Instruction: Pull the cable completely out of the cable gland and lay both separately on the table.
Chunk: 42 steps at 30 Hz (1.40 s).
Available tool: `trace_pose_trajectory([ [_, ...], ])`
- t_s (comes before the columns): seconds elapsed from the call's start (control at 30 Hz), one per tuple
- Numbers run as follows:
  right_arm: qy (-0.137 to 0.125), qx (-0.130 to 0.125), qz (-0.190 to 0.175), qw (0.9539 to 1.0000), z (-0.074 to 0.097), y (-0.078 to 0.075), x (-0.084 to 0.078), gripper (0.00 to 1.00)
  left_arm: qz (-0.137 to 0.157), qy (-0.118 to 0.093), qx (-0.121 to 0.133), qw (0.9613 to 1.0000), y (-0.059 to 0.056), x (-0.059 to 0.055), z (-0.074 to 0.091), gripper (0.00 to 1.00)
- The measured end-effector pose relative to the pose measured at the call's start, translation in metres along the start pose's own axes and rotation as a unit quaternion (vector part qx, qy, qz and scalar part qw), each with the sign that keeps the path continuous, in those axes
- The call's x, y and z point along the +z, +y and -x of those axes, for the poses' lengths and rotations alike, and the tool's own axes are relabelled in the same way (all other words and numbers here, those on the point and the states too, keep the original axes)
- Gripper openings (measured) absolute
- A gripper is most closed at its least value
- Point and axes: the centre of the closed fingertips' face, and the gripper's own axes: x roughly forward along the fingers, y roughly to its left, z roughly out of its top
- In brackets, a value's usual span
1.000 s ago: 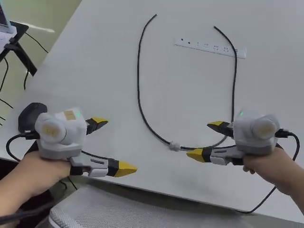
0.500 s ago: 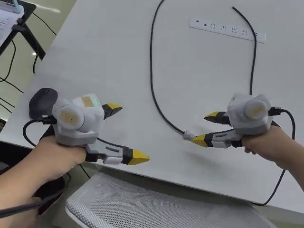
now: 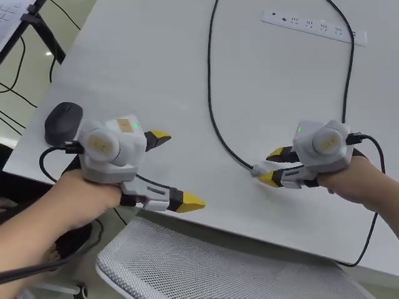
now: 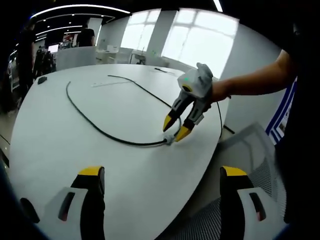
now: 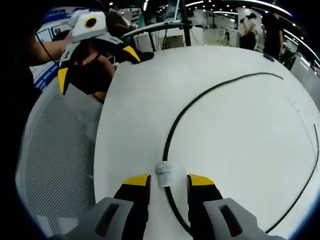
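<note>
A long black cable (image 3: 212, 112) loops across the white table (image 3: 124, 62), threaded through a small white cable gland (image 3: 257, 169) near the front edge. My right gripper (image 3: 270, 166) is open, and its yellow-tipped jaws stand on either side of the gland without touching it. In the right gripper view the gland (image 5: 163, 173) lies between the tips of the right gripper (image 5: 168, 181), with the cable (image 5: 172, 125) running away from it. My left gripper (image 3: 174, 168) hovers wide open over the table's front left edge, well away from the gland. The left gripper view shows the left gripper (image 4: 162, 172) facing the gland (image 4: 169, 138) and the right gripper (image 4: 175, 127).
A white power strip (image 3: 313, 26) lies at the back right. A black mouse (image 3: 63, 122) sits by the left edge, behind my left hand. A mesh chair (image 3: 187, 261) stands under the table's front edge.
My right gripper has moved left to the gland and narrowed its jaws, so the gland now sits between the tips. The left gripper stays wide open. The head camera has shifted.
</note>
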Motion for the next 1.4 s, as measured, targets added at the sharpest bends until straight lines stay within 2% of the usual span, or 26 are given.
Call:
trace_pose_trajectory([
  [0.2,0.02,0.009,0.017,0.9996,-0.005,0.001,-0.006,0.16,0.001,0.005,-0.009,0.9999,-0.004,-0.005,-0.001,0.94],
  [0.4,0.027,0.017,0.024,0.9992,-0.006,0.004,-0.008,0.09,0.003,0.013,-0.014,0.9998,-0.006,-0.01,-0.001,0.93],
  [0.7,0.028,0.013,0.02,0.9993,-0.006,0.006,-0.008,0.07,-0.002,0.008,-0.02,0.9998,-0.011,-0.004,-0.002,0.92],
  [0.77,0.023,0.013,0.02,0.9994,-0.004,0.007,-0.004,0.07,-0.009,0.009,-0.021,0.9997,-0.013,-0.002,-0.003,0.91],
  [0.83,0.023,0.014,0.019,0.9994,-0.001,0.008,-0.001,0.07,-0.03,0.018,-0.024,0.9991,-0.015,-0.003,-0.006,0.91],
  [0.93,0.021,0.017,0.027,0.9993,0.004,0.013,0.006,0.07,-0.038,0.024,-0.027,0.9986,-0.018,0.002,-0.009,0.9],
  [1.1,0.013,0.012,0.037,0.9992,0.018,0.015,0.019,0.07,-0.043,0.009,-0.033,0.9985,-0.022,0.019,-0.014,0.9],
  [1.23,0.007,0.014,0.035,0.9993,0.028,0.017,0.025,0.06,-0.057,0.01,-0.037,0.9976,-0.026,0.028,-0.019,0.9],
  [1.4,-0.003,0.022,0.042,0.9989,0.046,0.026,0.037,0.06,-0.069,0.001,-0.043,0.9967,-0.038,0.044,-0.022,0.88],
])
